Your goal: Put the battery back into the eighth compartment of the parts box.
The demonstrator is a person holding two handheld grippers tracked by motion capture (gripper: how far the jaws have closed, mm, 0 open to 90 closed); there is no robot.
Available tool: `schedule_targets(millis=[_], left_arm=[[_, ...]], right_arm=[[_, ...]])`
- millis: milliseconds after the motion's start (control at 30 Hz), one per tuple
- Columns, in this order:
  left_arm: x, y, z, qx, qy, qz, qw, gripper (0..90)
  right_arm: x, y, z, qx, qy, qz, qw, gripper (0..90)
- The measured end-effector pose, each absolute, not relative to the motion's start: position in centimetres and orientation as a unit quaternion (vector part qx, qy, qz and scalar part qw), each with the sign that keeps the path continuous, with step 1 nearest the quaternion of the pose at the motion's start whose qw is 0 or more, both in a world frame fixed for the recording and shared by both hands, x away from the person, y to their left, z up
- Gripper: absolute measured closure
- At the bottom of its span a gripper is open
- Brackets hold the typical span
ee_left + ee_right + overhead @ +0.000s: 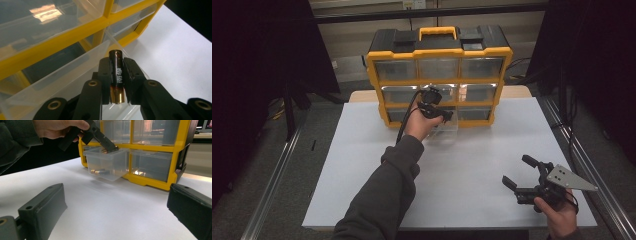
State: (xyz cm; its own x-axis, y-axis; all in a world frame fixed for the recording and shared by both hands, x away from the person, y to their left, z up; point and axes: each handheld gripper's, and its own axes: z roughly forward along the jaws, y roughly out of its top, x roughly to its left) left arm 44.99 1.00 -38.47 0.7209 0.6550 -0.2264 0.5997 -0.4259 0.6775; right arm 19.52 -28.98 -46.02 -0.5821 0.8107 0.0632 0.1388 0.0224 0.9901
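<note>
A yellow and black drawer cabinet [439, 52] with clear drawers stands at the back of the table. Its bottom middle drawer [446, 127] is pulled out. My left gripper [444, 116] hangs tilted over that drawer [62, 75], shut on a black and copper battery [117, 75] held lengthwise between its jaws. In the right gripper view the left gripper [110, 148] dips its tip into the top of the drawer [110, 165], and some batteries [100, 171] lie on the drawer's floor. My right gripper [517, 170] rests low at the front right, open [117, 202], holding nothing.
A white sheet [472, 160] covers the table. Metal rails [582, 165] run along both sides, with dark curtains beyond. The cabinet's other clear drawers [439, 67] are pushed in. A sleeved forearm [387, 190] crosses the table's left middle.
</note>
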Motion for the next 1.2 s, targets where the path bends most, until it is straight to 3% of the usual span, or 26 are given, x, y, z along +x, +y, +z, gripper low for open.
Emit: schedule_targets(millis=[100,167,367,600,900,1200], left_arm=[[45.0,0.9,-38.8,0.842,0.362,0.033,0.399,75.1],[44.9,0.9,-38.7,0.84,0.361,0.035,0.403,67.0],[44.3,1.3,-38.2,0.837,0.355,0.034,0.416,58.5],[43.0,2.2,-37.7,0.831,0.335,0.036,0.443,42.5],[40.5,4.3,-37.8,0.808,0.298,0.039,0.507,24.4],[38.4,7.7,-39.0,0.784,0.298,0.05,0.542,18.5]], right_arm=[[19.5,-29.0,-46.0,0.362,0.656,0.6,0.281,1.4],[19.5,-29.0,-46.0,0.361,0.656,0.601,0.279,1.4],[19.6,-28.9,-46.0,0.361,0.657,0.6,0.279,1.5],[19.6,-28.9,-46.0,0.36,0.659,0.598,0.279,1.4],[19.8,-28.8,-46.1,0.359,0.66,0.598,0.279,1.4],[19.8,-28.8,-46.1,0.363,0.658,0.598,0.278,1.5]])
